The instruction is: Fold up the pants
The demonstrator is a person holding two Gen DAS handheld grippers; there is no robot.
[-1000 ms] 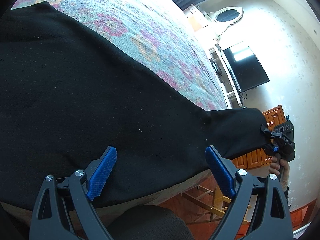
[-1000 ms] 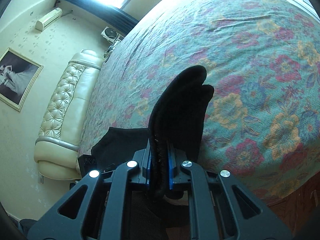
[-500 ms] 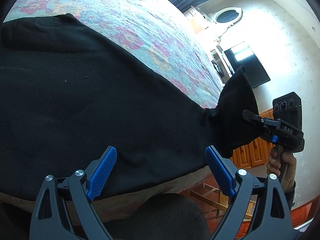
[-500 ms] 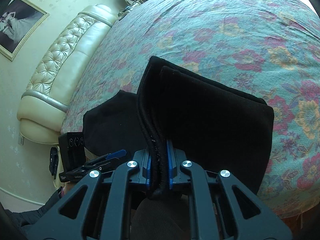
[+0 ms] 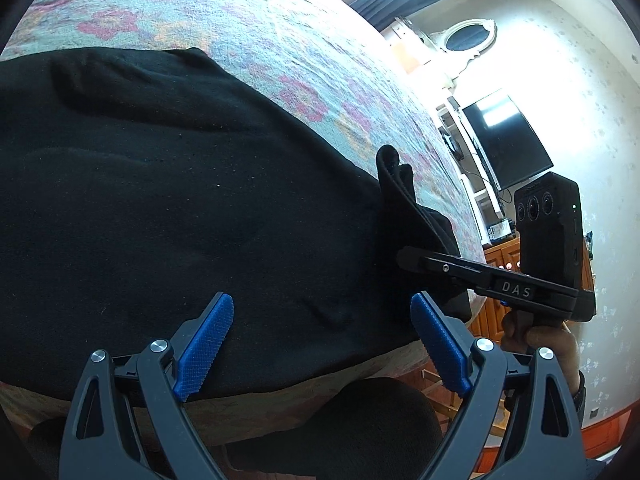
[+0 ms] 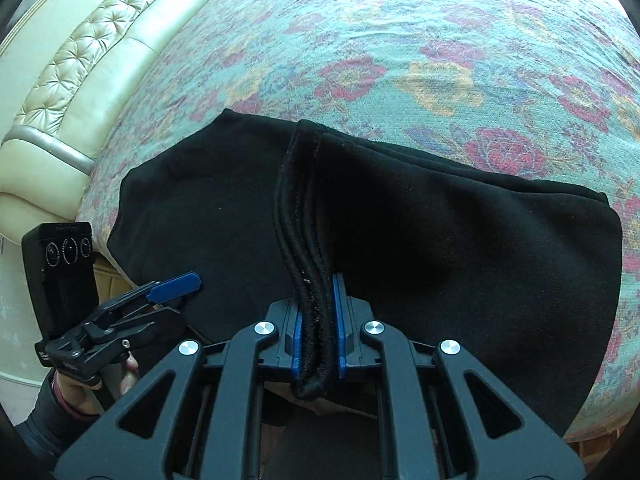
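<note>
Black pants [image 5: 180, 200] lie across the near edge of a floral bedspread [image 5: 280, 48]. My left gripper [image 5: 320, 344] is open and empty, its blue pads just above the pants near the bed edge. My right gripper [image 6: 316, 320] is shut on the pants' hem end [image 6: 304, 240] and holds it raised over the flat part of the pants [image 6: 460, 248]. In the left wrist view the right gripper [image 5: 404, 258] sits at the right with the lifted cloth. In the right wrist view the left gripper [image 6: 176, 288] is at the lower left.
A cream tufted headboard [image 6: 92, 64] borders the bed on the left in the right wrist view. A wall TV [image 5: 504, 140], a white shelf unit and wooden cabinets [image 5: 496, 252] stand beyond the bed in the left wrist view. The bedspread [image 6: 400, 40] stretches far behind the pants.
My right gripper has carried the hem end up and leftward over the bed, folding it over the pants and nearing the left gripper. The left gripper stays open and has shifted a little.
</note>
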